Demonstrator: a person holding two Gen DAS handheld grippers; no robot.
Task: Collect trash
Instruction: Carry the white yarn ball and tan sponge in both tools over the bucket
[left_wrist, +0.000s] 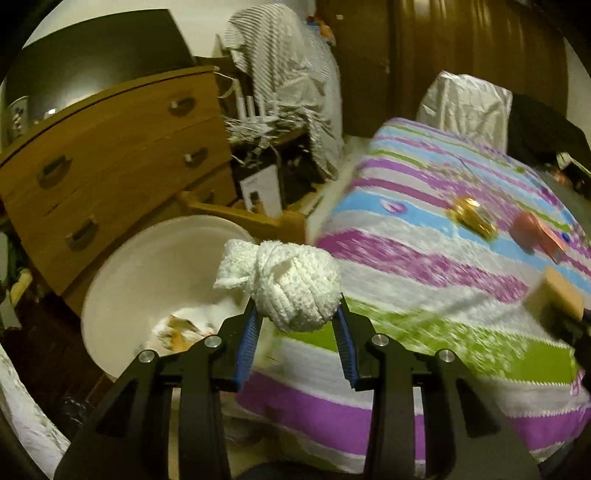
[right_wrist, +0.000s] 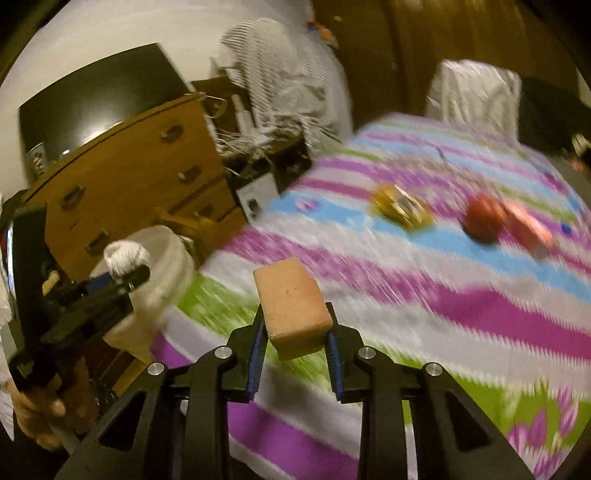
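Note:
My left gripper (left_wrist: 297, 314) is shut on a knotted white cloth ball (left_wrist: 291, 284), held over the edge of the striped bed beside a white bucket (left_wrist: 147, 266) that has crumpled white and orange scraps at its bottom. My right gripper (right_wrist: 295, 325) is shut on a tan sponge block (right_wrist: 295, 306) above the bed. In the right wrist view the left gripper (right_wrist: 122, 277) with its white cloth ball (right_wrist: 125, 256) shows at the left, over the white bucket (right_wrist: 166, 258), with a hand below it. The tan sponge block (left_wrist: 561, 295) also appears at the right of the left wrist view.
On the striped bedcover (right_wrist: 406, 295) lie a gold wrapper (right_wrist: 402, 208), a red apple (right_wrist: 484, 218) and a reddish packet (right_wrist: 528, 229). A wooden chest of drawers (left_wrist: 110, 166) stands behind the bucket, with a dark screen on top. A cluttered chair and white pillow are beyond.

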